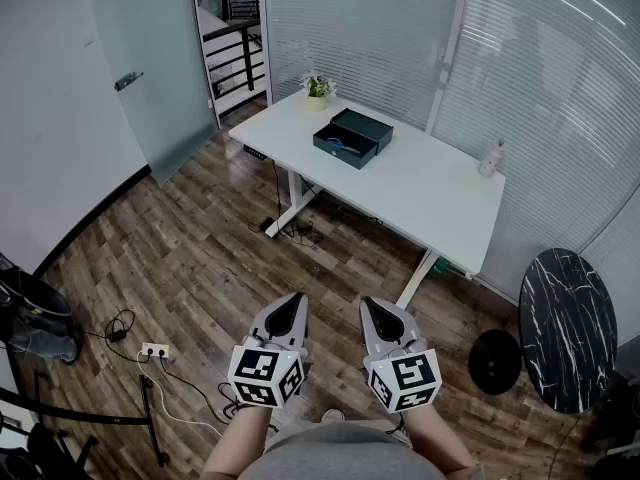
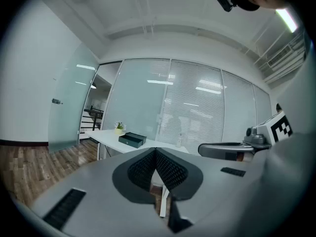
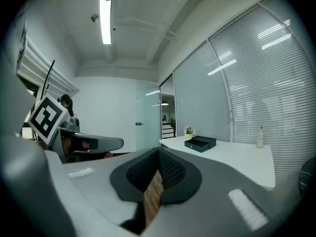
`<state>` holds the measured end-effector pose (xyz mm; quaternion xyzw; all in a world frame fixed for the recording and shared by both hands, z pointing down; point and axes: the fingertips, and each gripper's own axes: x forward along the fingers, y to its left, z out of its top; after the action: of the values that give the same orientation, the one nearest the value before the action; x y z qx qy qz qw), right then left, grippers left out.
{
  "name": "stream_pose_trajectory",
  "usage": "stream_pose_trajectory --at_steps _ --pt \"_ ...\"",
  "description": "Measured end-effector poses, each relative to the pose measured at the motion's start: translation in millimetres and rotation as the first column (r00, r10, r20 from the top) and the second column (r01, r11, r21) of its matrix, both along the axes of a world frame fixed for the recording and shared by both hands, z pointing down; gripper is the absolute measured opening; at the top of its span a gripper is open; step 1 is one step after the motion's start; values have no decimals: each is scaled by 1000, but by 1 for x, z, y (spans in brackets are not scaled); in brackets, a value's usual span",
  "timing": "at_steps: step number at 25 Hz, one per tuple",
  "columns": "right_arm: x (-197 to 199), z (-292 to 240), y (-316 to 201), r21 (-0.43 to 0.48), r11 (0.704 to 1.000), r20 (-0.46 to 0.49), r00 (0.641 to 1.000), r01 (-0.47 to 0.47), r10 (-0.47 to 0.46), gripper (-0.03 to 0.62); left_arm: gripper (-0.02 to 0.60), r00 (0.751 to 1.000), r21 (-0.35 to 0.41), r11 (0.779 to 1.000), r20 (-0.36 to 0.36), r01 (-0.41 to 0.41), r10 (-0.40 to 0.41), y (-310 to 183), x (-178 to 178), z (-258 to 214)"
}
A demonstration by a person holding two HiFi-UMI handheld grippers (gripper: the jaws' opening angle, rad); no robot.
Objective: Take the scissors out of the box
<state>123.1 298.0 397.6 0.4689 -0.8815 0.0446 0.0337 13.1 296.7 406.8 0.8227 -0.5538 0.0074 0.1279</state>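
A dark box [image 1: 351, 136] lies open on the white table [image 1: 420, 193], far ahead of me. Something blue, likely the scissors' handles [image 1: 336, 146], shows in its front tray; it is too small to tell more. My left gripper [image 1: 295, 301] and right gripper [image 1: 371, 306] hang side by side over the wooden floor, well short of the table, both shut with nothing between the jaws. The left gripper view shows the left gripper [image 2: 155, 149] with its pads together and the box [image 2: 132, 140] far off. In the right gripper view, the right gripper [image 3: 159, 149] is likewise shut, the box [image 3: 200, 143] distant.
A potted plant [image 1: 318, 89] stands at the table's far corner and a small bottle [image 1: 490, 158] at its right end. A round black marble table [image 1: 567, 328] and a black disc [image 1: 495, 360] sit to the right. A power strip [image 1: 153, 350] with cables lies on the floor at left.
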Motion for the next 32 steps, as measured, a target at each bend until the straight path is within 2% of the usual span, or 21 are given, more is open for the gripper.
stream_pose_trajectory --at_steps 7,13,21,27,32 --pt "-1 -4 13 12 1000 18 1000 3 -3 9 6 1000 -11 1000 20 -9 9 15 6 3" --pt "-7 1 19 -3 998 18 998 67 -67 9 6 1000 -13 1000 4 -3 3 18 10 2" --pt "-9 0 21 36 994 -39 994 106 -104 9 6 1000 -15 1000 -8 19 -19 22 14 1" --pt "-13 5 14 12 993 -24 993 120 -120 9 6 999 -49 998 -7 36 -36 16 12 8" --pt "-19 7 -4 12 992 -37 991 128 -128 10 6 999 -47 998 -21 41 -42 -3 8 9"
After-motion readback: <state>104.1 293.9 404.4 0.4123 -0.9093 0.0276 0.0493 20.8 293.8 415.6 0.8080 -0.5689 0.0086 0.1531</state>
